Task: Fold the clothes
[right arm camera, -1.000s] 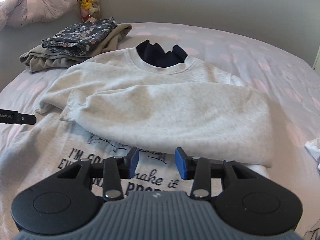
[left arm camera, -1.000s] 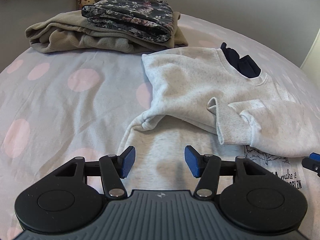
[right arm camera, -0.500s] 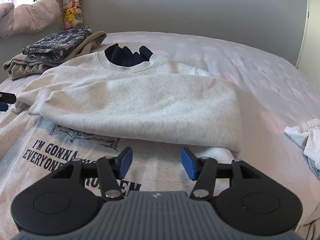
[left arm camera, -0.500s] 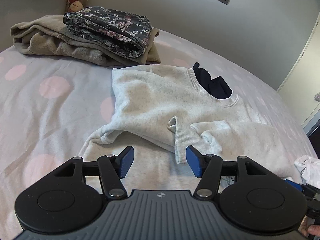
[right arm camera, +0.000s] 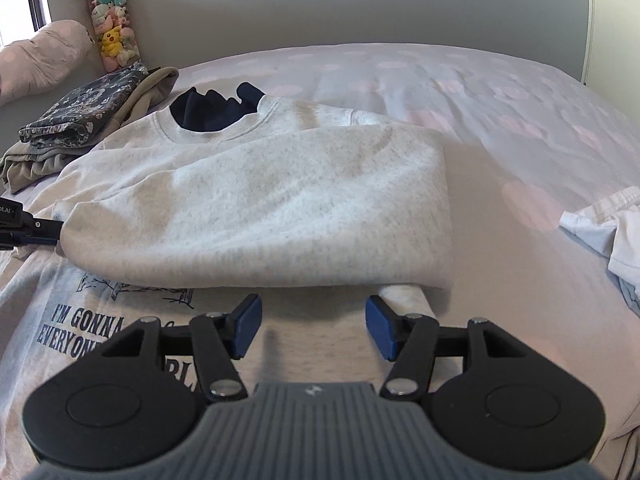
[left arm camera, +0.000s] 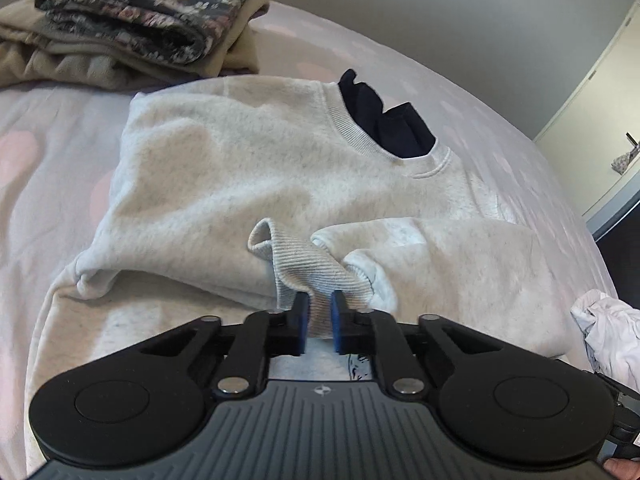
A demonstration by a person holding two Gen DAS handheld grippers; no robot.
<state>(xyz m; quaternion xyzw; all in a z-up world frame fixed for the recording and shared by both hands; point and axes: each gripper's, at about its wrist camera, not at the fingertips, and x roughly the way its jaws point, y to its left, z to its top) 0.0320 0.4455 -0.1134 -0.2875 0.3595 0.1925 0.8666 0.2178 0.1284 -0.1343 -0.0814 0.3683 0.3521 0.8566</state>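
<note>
Two grippers work over a pale grey sweatshirt [left arm camera: 248,184] spread on a bed [right arm camera: 480,92] whose cover is lilac with pink dots. At the far left of the bed, a folded floral garment [left arm camera: 136,12] sits on top of a folded beige one [left arm camera: 44,64], and in the right wrist view a clear tube of soft toys [right arm camera: 110,28] stands against the wall behind them, beside a pink pillow [right arm camera: 40,56]. The sweatshirt lies just beside this pile, with something dark navy [left arm camera: 384,120] showing through its neck opening. Both sleeves are folded across the chest; lower down, printed lettering [right arm camera: 80,324] shows on the front. The left gripper [left arm camera: 320,322] has just closed its blue pads, and they now pinch the ribbed cuff [left arm camera: 312,268] of one sleeve, which is pulled up into a ridge toward them. The right gripper [right arm camera: 312,330] hovers near the lower edge of the other folded sleeve [right arm camera: 280,208], its fingers having just been spreading; they stand well apart with only the flat body of the sweatshirt beneath them and no cloth gripped. At the far right, a crumpled white garment [right arm camera: 608,228] lies on the bed, apart from the sweatshirt.
</note>
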